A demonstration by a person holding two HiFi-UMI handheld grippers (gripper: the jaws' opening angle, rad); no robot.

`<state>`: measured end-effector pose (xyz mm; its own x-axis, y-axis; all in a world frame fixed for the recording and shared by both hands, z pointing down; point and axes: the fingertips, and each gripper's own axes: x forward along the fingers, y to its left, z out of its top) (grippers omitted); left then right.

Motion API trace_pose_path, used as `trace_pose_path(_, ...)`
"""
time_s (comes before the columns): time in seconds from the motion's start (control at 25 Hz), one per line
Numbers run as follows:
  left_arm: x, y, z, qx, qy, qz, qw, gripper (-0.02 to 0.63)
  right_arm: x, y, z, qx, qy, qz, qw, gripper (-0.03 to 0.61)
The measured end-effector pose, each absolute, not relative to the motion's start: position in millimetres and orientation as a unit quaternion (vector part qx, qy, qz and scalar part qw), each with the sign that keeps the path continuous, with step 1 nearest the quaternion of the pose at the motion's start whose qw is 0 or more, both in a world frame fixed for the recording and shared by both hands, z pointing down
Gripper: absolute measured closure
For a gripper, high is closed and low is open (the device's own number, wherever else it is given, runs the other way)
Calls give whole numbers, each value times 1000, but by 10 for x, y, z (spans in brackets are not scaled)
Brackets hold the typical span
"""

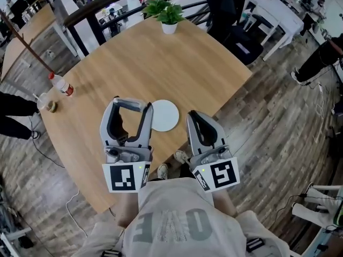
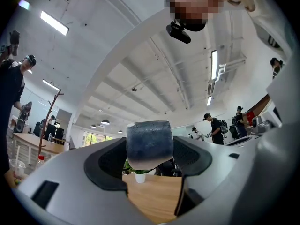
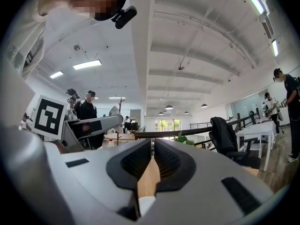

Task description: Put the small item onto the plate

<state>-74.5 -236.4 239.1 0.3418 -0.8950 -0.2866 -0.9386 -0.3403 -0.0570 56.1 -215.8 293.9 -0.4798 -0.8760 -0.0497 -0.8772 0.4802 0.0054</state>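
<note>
A white round plate (image 1: 163, 115) lies on the wooden table (image 1: 161, 63), near its front edge. My left gripper (image 1: 131, 105) hovers just left of the plate, tilted upward and shut on a small dark blue-grey block (image 2: 149, 144) held between its wide-set jaws. Just right of the plate is my right gripper (image 1: 195, 115), its jaws almost together and nothing held. In the right gripper view only a thin strip of table and a white sliver show through the right gripper (image 3: 153, 159). In the left gripper view the block fills the left gripper (image 2: 150, 150).
A small potted plant (image 1: 168, 14) stands at the table's far edge. A plastic bottle (image 1: 62, 85) and a cup (image 1: 44, 101) sit at the left edge. A black chair (image 1: 236, 15) is beyond the table at the right. People stand around the room.
</note>
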Motion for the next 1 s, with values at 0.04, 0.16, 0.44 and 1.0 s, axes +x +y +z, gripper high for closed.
trace_pose_path(0.04,-712,-2417,2378,-808,570,102,109,305,597,-2235,2940,-504,863,12,22,560)
trace_pose_path(0.16,-611,-2568,2330,-796,586,99,112,305,700,-2456,2926,-485,874,4,23,560)
trace_pose_path(0.44,-504,-2751,2169,-778,605,89,143,305,831,-2806,2908,-462,886,-7,38,560)
trace_pose_path(1.0,-374,-3340,3049,-812,564,-133,70,305,835,-2957,2873,-469,883,2,36,560)
